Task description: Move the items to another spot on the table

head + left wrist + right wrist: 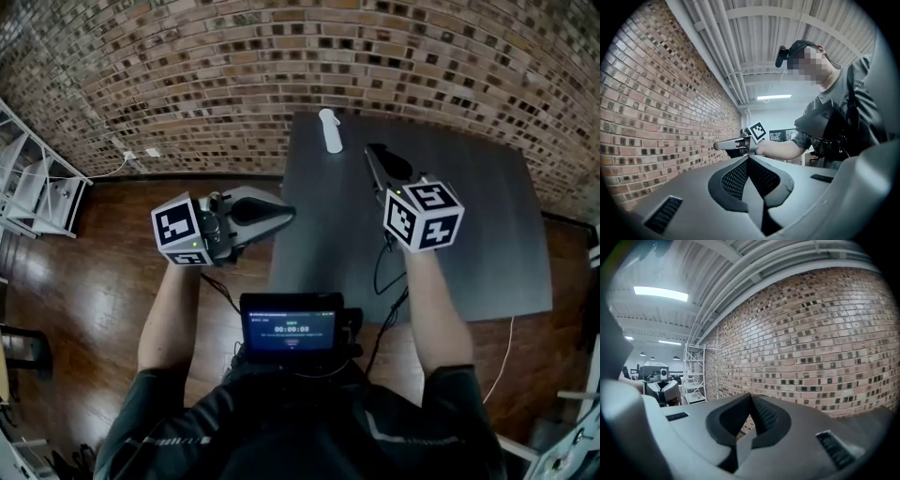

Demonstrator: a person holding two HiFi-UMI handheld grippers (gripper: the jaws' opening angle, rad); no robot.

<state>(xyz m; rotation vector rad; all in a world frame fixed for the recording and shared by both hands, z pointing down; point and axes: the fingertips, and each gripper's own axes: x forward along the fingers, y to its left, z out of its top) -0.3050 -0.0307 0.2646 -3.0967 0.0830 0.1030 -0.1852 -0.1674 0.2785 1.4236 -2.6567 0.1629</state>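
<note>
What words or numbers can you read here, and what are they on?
Small dark screen: a line of digits like a timer and smaller text, all too small to read for sure.
Marker cubes: only black-and-white squares, no letters.
White item: no print to be seen.

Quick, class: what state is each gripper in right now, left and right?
Left gripper: closed, nothing between its jaws.
Right gripper: closed, nothing between its jaws.
</note>
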